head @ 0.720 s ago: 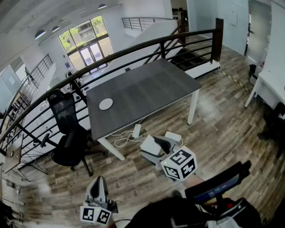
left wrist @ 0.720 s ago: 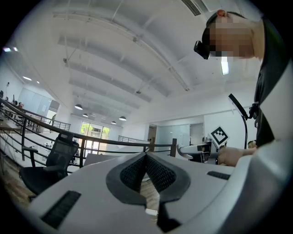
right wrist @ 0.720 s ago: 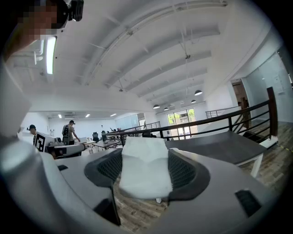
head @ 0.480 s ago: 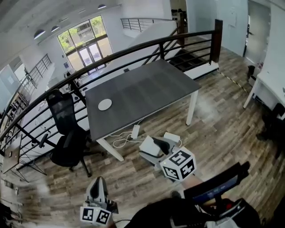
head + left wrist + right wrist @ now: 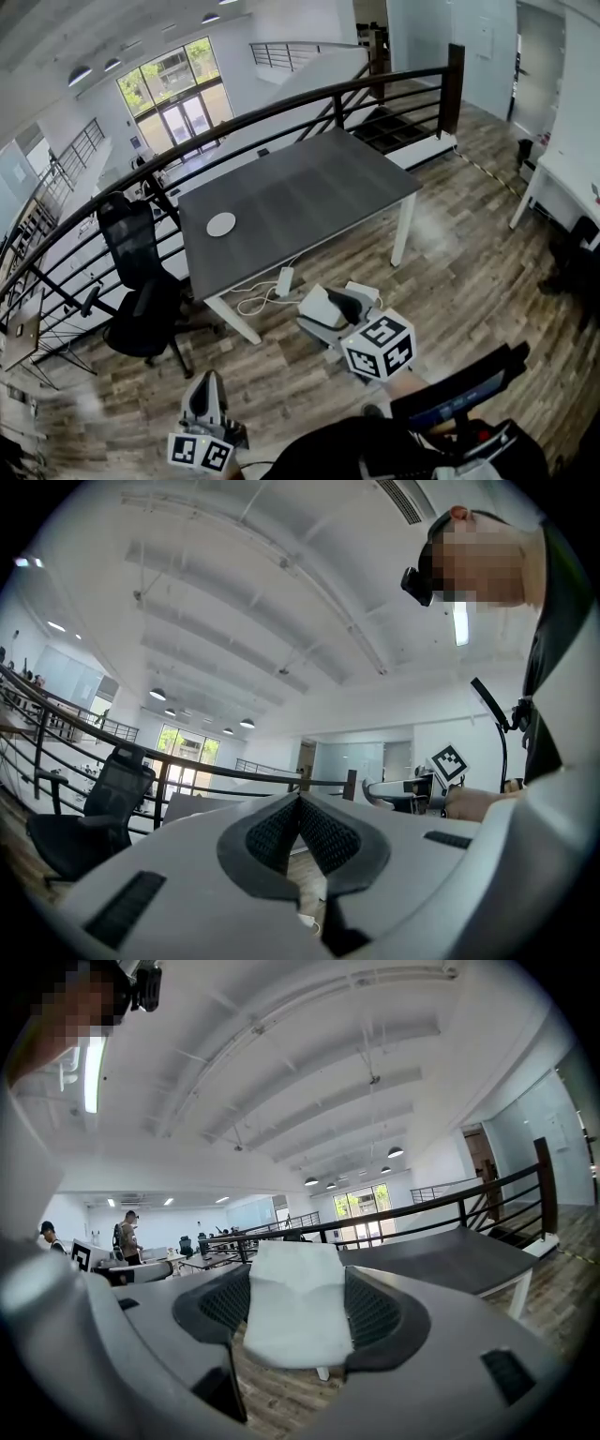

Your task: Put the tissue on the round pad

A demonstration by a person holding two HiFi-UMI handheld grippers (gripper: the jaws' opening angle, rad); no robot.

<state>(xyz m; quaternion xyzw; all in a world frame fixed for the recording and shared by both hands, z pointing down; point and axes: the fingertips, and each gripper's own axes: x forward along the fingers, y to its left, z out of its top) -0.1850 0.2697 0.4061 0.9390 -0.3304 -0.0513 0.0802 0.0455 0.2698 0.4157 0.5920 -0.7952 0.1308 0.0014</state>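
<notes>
A small white round pad point(image 5: 221, 224) lies near the left end of the dark grey table point(image 5: 319, 183), some way ahead of me. The folded white tissue point(image 5: 298, 1312) sits between the jaws of my right gripper point(image 5: 298, 1321), which is shut on it. In the head view that right gripper point(image 5: 336, 302) hovers over the wooden floor, short of the table's near edge. Low at the left, my left gripper point(image 5: 206, 380) is held close to my body. Its jaws touch at the tips in the left gripper view point(image 5: 300, 801), with nothing between them.
A black office chair point(image 5: 141, 281) stands at the table's left end. A dark railing point(image 5: 309, 94) runs behind the table. A power strip with white cables point(image 5: 281, 279) lies on the floor under the table. A white desk point(image 5: 567, 173) is at the far right.
The head view has drifted slightly, so the table sits a little differently in the frame. Both grippers keep nearly the same places, and the tissue stays in the right one.
</notes>
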